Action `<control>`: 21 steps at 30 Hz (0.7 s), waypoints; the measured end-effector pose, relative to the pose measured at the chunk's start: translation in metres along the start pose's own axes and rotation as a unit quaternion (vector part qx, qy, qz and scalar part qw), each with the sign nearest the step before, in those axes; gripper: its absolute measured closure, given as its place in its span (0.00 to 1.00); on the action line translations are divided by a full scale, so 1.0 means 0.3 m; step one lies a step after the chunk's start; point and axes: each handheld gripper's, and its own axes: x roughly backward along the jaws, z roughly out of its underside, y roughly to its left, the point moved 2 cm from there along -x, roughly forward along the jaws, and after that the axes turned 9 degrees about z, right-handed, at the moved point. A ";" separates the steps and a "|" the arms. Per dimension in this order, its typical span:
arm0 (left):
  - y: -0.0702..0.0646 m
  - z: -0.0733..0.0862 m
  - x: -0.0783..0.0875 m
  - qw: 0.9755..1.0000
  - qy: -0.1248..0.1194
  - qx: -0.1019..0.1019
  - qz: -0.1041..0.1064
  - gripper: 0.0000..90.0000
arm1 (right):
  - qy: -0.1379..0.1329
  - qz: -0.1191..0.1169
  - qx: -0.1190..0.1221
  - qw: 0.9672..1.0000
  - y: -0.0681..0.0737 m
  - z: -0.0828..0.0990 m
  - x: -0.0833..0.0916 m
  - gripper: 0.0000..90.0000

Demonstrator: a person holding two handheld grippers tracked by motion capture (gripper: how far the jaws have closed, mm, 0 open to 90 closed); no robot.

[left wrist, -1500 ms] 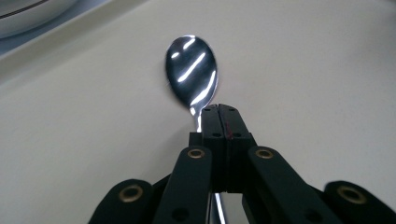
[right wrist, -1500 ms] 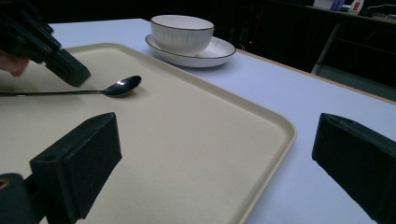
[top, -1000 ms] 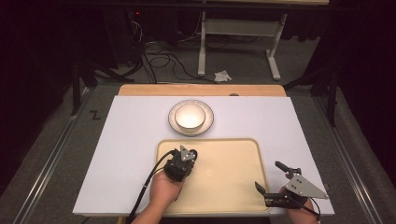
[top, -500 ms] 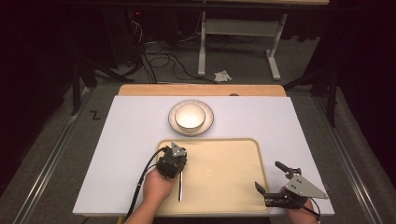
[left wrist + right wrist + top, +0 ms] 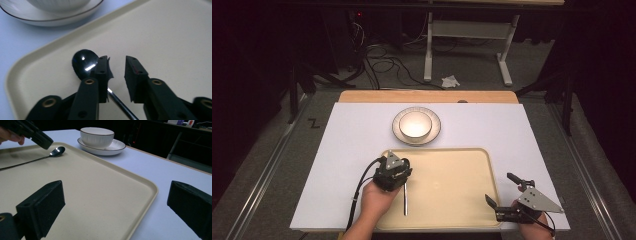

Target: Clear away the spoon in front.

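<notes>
Metal shines on the spoon lying on the tray; we see the left claw just above it, jaws parted. The right claw hangs wide open over the tray's corner.

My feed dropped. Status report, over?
Left gripper open over spoon on tray. Right gripper open, at tray's right edge. Nothing blocking.

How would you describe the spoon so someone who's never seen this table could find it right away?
Start at the big cream tray on the white table, just in front of the bowl on its plate. The spoon lies at the tray's left side, under the left gripper, with nothing else lying on the tray. It is slim, shiny metal, its bowl towards the plate.
</notes>
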 end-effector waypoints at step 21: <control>0.154 0.261 0.376 0.996 -0.069 0.039 -0.042 0.01 | 0.000 0.010 -0.006 1.000 -0.013 0.000 0.003 0.02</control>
